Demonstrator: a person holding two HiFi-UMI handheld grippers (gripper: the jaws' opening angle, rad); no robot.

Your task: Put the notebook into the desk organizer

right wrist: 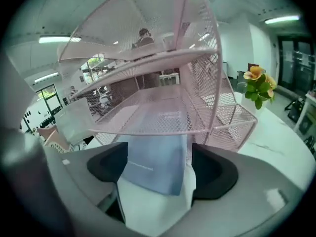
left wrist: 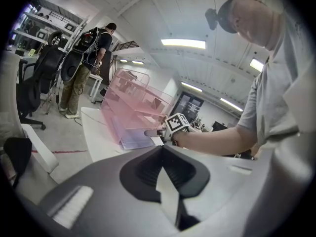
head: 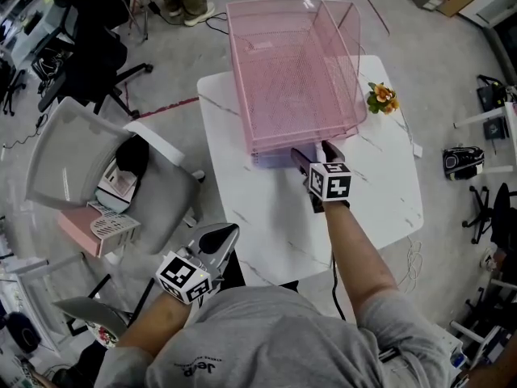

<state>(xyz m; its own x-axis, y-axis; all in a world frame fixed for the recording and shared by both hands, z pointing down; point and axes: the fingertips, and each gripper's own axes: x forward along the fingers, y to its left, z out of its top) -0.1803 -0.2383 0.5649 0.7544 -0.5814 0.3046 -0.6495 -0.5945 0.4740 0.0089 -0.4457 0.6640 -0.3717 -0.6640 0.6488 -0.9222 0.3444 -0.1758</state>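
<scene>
A pink wire-mesh desk organizer (head: 291, 71) with stacked tiers stands at the far side of the white table (head: 380, 192). The blue-grey notebook (head: 273, 158) lies flat, its far part inside the bottom tier and its near end sticking out at the front. My right gripper (head: 313, 153) is at that front opening, open, with the notebook's near end (right wrist: 158, 162) between the jaws and neither pad pressing on it. The organizer (right wrist: 163, 53) fills the right gripper view. My left gripper (head: 222, 237) hangs low off the table's near left corner, shut and empty.
A small potted orange flower (head: 381, 98) stands on the table right of the organizer. A grey chair (head: 73, 160) holding pink and white items is at the left, with black office chairs (head: 89, 63) behind it. A person (left wrist: 91, 68) stands beyond the table.
</scene>
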